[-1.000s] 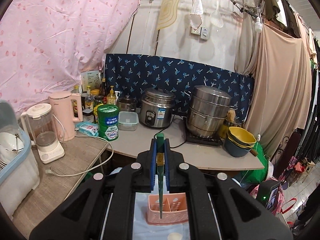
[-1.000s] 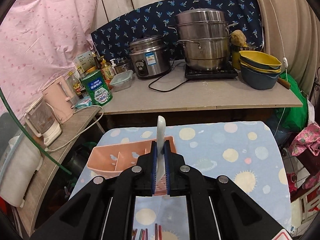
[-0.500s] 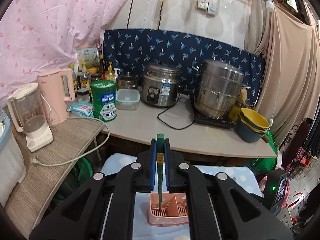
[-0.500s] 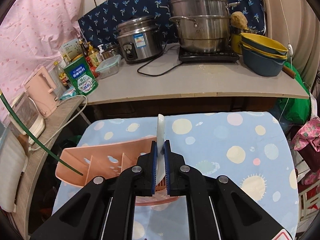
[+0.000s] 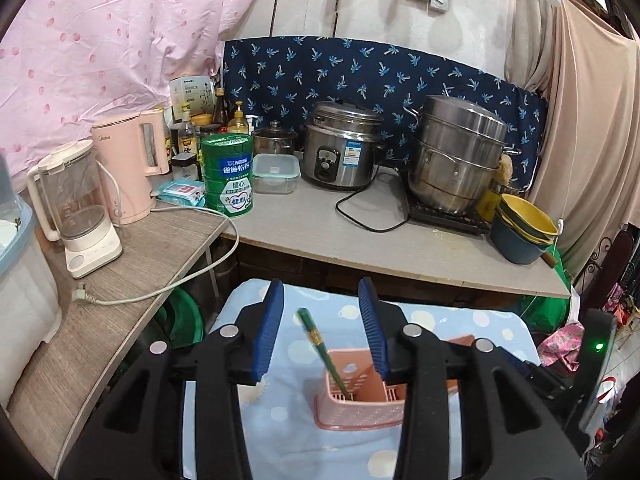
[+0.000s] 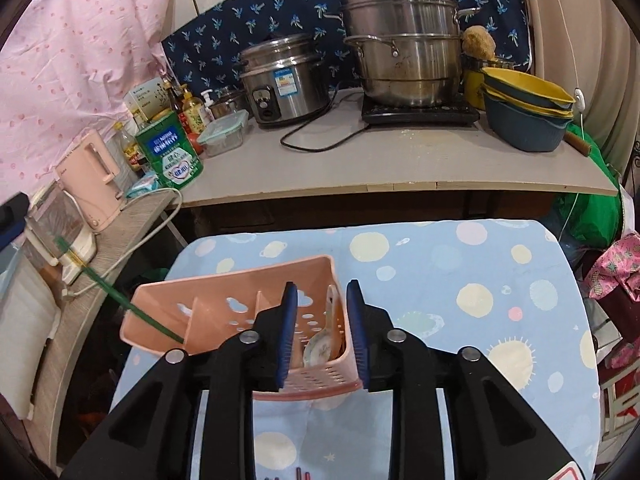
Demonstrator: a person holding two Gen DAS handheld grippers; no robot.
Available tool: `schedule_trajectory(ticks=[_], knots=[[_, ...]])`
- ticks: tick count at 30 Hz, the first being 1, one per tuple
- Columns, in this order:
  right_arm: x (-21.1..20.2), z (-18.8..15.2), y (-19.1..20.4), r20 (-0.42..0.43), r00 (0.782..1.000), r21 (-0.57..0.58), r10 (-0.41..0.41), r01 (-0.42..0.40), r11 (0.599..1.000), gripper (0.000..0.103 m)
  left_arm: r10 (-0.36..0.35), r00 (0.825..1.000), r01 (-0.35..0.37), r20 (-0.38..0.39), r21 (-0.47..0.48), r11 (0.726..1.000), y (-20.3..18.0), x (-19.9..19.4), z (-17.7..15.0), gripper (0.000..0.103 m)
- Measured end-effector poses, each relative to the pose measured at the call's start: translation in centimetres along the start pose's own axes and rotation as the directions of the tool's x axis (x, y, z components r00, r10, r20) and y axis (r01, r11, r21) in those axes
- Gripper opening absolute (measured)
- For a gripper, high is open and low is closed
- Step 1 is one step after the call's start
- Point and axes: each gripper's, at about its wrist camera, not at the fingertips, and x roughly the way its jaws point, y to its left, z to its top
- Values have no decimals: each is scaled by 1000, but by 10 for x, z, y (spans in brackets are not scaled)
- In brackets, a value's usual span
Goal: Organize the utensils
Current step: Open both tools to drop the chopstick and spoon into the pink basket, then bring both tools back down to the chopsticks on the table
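The table with the blue dotted cloth (image 6: 460, 264) carries the pink utensil caddy (image 6: 208, 312), which stands upright near the cloth's left edge and is divided into compartments. Two utensils are already placed in it. A white ceramic spoon (image 6: 322, 344) rests bowl-down in the rightmost compartment, and a green chopstick (image 5: 322, 350) leans out of a compartment at the opposite end, tip inside and upper end tilted away. The left gripper (image 5: 320, 324) has just been opening; its jaws stand moderately apart on either side of the chopstick without touching it. The right gripper (image 6: 322, 330) has likewise just been opening; its jaws are narrowly parted above the spoon's compartment, and the spoon lies free below them. Both deposits therefore appear complete. At the bottom edge of the right wrist view, the ends of a few thin dark sticks (image 6: 302, 473) lie on the cloth, likely still to be sorted; their number cannot be determined.
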Motion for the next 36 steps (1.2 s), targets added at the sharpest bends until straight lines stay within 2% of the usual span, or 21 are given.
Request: schedule_trajectory(ticks=[4, 12, 21, 30, 36], knots=[[-26, -9, 7, 10, 1000, -10, 23, -23, 1000, 26, 10, 1000, -10, 4, 20, 1000, 2, -21, -15, 48], [-75, -51, 17, -4, 998, -22, 63, -63, 998, 29, 25, 998, -23, -64, 37, 999, 6, -57, -68, 48], [-111, -125, 11, -58, 997, -22, 55, -57, 998, 31, 21, 987, -12, -160, 57, 998, 7, -90, -145, 49], [-123, -215, -8, -171, 985, -14, 22, -25, 1000, 31, 32, 959, -11, -282, 75, 997, 10, -101, -225, 50], [-122, -260, -14, -233, 973, -27, -7, 0, 1000, 31, 36, 938, -5, -346, 89, 996, 13, -105, -265, 50]])
